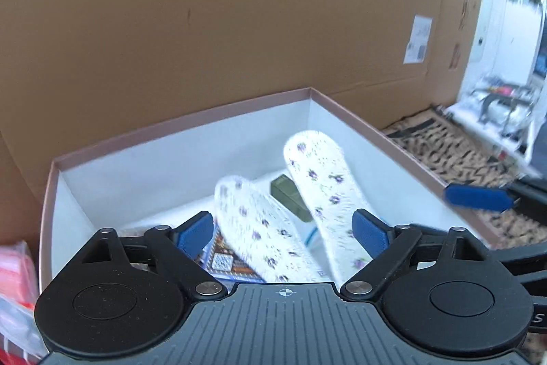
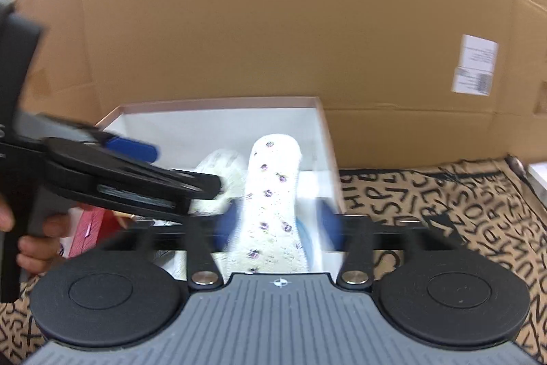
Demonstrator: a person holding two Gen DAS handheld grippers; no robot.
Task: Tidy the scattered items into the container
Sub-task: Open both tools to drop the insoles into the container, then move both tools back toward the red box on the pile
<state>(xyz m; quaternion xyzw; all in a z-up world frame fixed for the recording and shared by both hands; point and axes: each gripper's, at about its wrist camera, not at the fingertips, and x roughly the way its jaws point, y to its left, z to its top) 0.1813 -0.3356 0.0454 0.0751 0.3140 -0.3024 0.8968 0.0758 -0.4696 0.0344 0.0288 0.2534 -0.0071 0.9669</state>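
Both hand-held grippers, left (image 1: 283, 233) and right (image 2: 278, 224), spread over insoles (image 1: 328, 190) inside box rim (image 1: 184, 120)

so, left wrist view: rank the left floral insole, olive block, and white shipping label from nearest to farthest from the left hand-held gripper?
1. Left white floral insole, between the open fingers of the left hand-held gripper.
2. Small olive-green block, behind it, mid-box.
3. White shipping label, upper right on the brown cardboard sheet, beyond the box.

Left gripper (image 1: 285, 233) spread wide above box (image 1: 184, 122). Two floral insoles (image 1: 263, 228) lean inside, olive block (image 1: 290, 195) between them. Cardboard wall (image 1: 222, 23) behind.
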